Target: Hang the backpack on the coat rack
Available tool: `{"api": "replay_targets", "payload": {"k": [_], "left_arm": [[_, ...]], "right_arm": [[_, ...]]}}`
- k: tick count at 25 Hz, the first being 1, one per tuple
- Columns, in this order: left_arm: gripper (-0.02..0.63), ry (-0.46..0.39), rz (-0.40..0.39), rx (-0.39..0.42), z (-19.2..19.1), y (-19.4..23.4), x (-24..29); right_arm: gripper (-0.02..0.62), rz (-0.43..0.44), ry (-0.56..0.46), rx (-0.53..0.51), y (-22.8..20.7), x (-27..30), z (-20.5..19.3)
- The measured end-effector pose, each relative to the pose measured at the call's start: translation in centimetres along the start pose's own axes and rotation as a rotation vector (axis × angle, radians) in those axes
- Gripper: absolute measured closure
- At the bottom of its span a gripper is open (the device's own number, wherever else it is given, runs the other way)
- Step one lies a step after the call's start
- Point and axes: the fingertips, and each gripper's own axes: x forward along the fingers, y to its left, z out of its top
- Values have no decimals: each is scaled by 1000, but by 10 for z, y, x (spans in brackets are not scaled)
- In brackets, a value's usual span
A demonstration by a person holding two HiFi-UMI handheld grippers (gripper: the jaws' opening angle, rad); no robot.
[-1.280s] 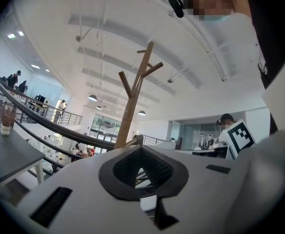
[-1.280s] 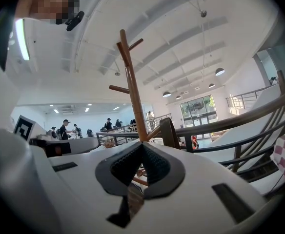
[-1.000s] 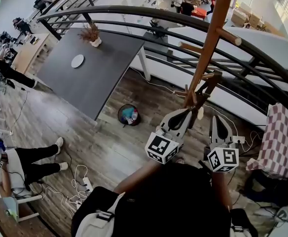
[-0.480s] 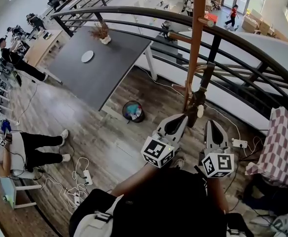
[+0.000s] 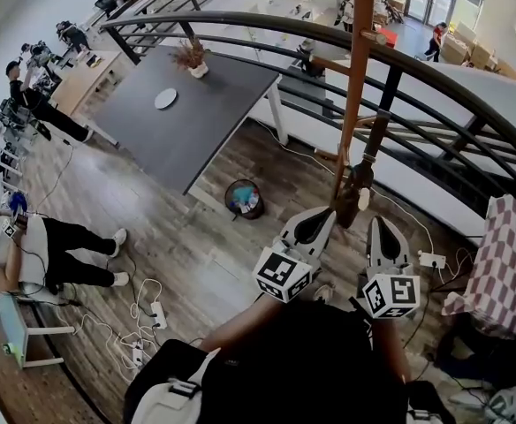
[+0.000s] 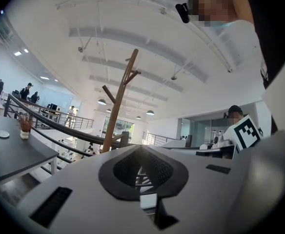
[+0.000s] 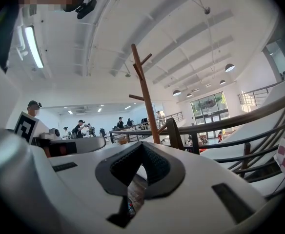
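The wooden coat rack (image 5: 357, 78) rises as a tall pole with short pegs just ahead of both grippers, beside the railing. It also shows in the left gripper view, coat rack (image 6: 120, 104), and in the right gripper view, coat rack (image 7: 143, 94). My left gripper (image 5: 327, 212) and right gripper (image 5: 378, 222) point side by side at the pole's base. Both are shut with nothing between the jaws, left gripper (image 6: 141, 147), right gripper (image 7: 141, 145). A black and white bag with a buckle (image 5: 177, 394) lies at the bottom edge, near my body and behind the grippers.
A curved black railing (image 5: 435, 78) runs across behind the rack. A dark grey table (image 5: 187, 113) stands to the left, with a waste bin (image 5: 243, 199) at its corner. A checked cloth (image 5: 510, 254) hangs at right. Cables (image 5: 143, 325) and a seated person (image 5: 55, 246) are at left.
The view has shifted, so the rack's pole now stands upright instead of leaning. Both grippers sit slightly lower in the picture, still shut and side by side.
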Motion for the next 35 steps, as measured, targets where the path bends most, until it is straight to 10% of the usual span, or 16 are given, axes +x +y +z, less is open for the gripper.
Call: {"api": "replay_targets", "payload": {"k": [35], "left_arm": [[598, -8, -78, -10, 6, 17, -13]], "right_arm": [[583, -78, -28, -5, 29, 1, -3]]}}
